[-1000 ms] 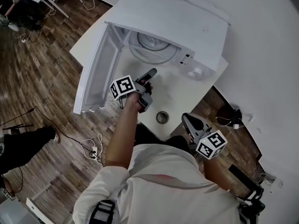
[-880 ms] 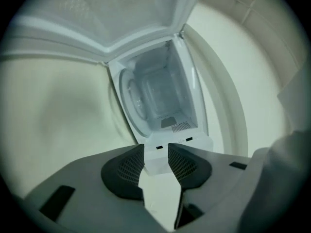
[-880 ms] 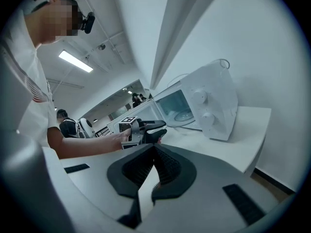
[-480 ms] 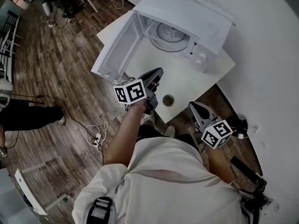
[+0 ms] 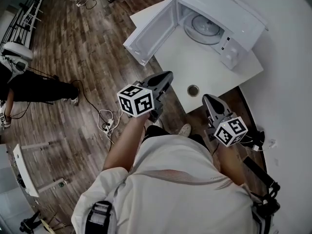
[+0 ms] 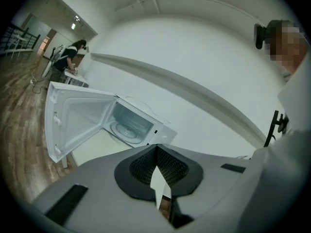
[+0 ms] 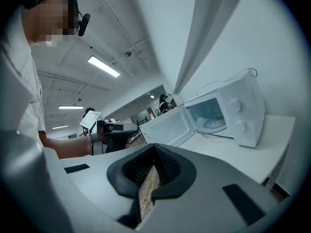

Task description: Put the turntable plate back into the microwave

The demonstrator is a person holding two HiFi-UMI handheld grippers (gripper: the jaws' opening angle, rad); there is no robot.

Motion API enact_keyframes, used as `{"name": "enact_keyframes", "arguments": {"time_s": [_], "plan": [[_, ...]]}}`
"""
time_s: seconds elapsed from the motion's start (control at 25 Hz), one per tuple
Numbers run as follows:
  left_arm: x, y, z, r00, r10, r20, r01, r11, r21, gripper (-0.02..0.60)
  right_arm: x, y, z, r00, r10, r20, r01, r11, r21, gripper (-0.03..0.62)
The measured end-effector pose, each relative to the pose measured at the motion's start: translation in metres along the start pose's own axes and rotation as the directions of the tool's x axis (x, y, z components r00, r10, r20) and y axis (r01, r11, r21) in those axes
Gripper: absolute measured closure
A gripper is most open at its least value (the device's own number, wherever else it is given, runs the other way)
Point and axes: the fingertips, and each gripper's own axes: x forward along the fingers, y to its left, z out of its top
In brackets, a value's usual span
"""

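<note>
The white microwave (image 5: pixel 222 21) stands at the back of the white table (image 5: pixel 195 69) with its door (image 5: pixel 148 33) swung wide open. The glass turntable plate (image 5: pixel 207 26) lies flat inside the cavity; both gripper views show it there too, as the plate (image 6: pixel 127 130) and the plate (image 7: pixel 216 124). My left gripper (image 5: pixel 165 78) is shut and empty, held in the air off the table's near left corner. My right gripper (image 5: pixel 208 100) is also shut on nothing, near the table's front edge. Both are well short of the microwave.
A small round metal ring (image 5: pixel 193 89) lies near the table's front edge, between the two grippers. Cables and a power strip (image 5: pixel 105 125) trail over the wood floor to the left. A person in dark clothes (image 5: pixel 34 89) is at the far left.
Both grippers have drawn back from the microwave and risen, the left one farther, and it has rolled. The left jaws have shut. The microwave now sits farther off in the head view.
</note>
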Motion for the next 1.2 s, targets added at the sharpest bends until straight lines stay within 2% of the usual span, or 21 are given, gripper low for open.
{"name": "enact_keyframes", "arguments": {"time_s": [0.28, 0.48, 0.64, 0.88, 1.08, 1.2], "plan": [[-0.058, 0.015, -0.004, 1.0, 0.013, 0.014, -0.014, 0.998, 0.069, 0.571, 0.021, 0.03, 0.003, 1.0, -0.027, 0.006, 0.027, 0.999, -0.044, 0.591], [-0.097, 0.024, -0.004, 0.999, -0.017, 0.035, 0.012, 0.99, 0.144, 0.571, 0.037, 0.055, 0.013, 0.991, -0.12, 0.05, 0.124, 0.989, -0.081, 0.591], [-0.129, 0.029, 0.001, 0.999, -0.043, 0.03, 0.036, 0.978, 0.204, 0.571, 0.037, 0.081, 0.021, 0.968, -0.229, 0.104, 0.237, 0.968, -0.082, 0.591], [-0.149, 0.022, 0.003, 0.992, -0.122, 0.019, 0.111, 0.946, 0.305, 0.571, 0.014, 0.109, 0.016, 0.922, -0.359, 0.144, 0.374, 0.923, -0.094, 0.591], [-0.161, 0.003, 0.004, 0.986, -0.162, 0.042, 0.137, 0.923, 0.36, 0.571, -0.01, 0.132, 0.015, 0.89, -0.42, 0.178, 0.44, 0.893, -0.092, 0.591], [-0.168, -0.013, 0.013, 0.984, -0.164, 0.074, 0.12, 0.905, 0.407, 0.571, -0.02, 0.142, 0.022, 0.889, -0.412, 0.199, 0.438, 0.892, -0.11, 0.591]]}}
